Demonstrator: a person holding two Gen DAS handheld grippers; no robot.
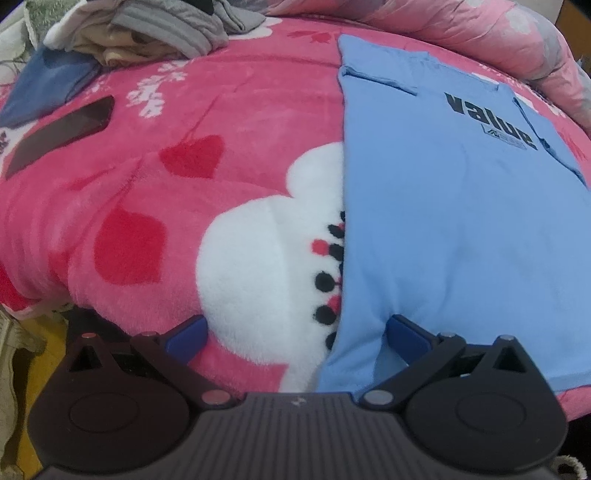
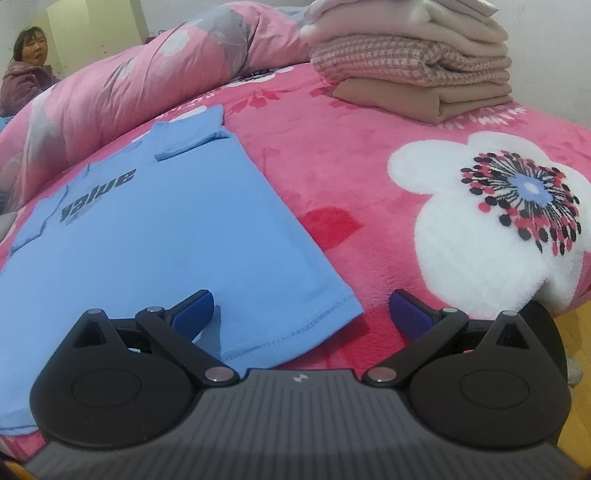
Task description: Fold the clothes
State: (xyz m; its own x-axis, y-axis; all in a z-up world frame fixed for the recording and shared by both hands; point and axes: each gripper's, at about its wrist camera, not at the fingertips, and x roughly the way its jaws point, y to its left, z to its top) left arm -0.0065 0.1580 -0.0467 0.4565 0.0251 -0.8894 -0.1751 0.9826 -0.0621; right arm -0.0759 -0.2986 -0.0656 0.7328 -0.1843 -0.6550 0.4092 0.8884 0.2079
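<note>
A light blue T-shirt (image 1: 443, 206) with black "value" lettering lies flat on the pink flowered blanket (image 1: 155, 192), its sleeves folded inward and its hem toward me. My left gripper (image 1: 295, 330) is open at the hem's left corner, its right finger resting on the fabric, its left finger over the blanket. In the right wrist view the same T-shirt (image 2: 155, 236) spreads to the left. My right gripper (image 2: 301, 306) is open astride the hem's right corner, with the left finger over the cloth and the right finger over the blanket (image 2: 369, 155).
Unfolded clothes (image 1: 147, 33) are heaped at the far left, beside a dark blue garment (image 1: 44, 81) and a black phone-like slab (image 1: 62, 133). A stack of folded beige and pink clothes (image 2: 413, 59) stands far right. A rolled pink quilt (image 2: 122, 88) borders the back; a person (image 2: 26, 70) sits beyond.
</note>
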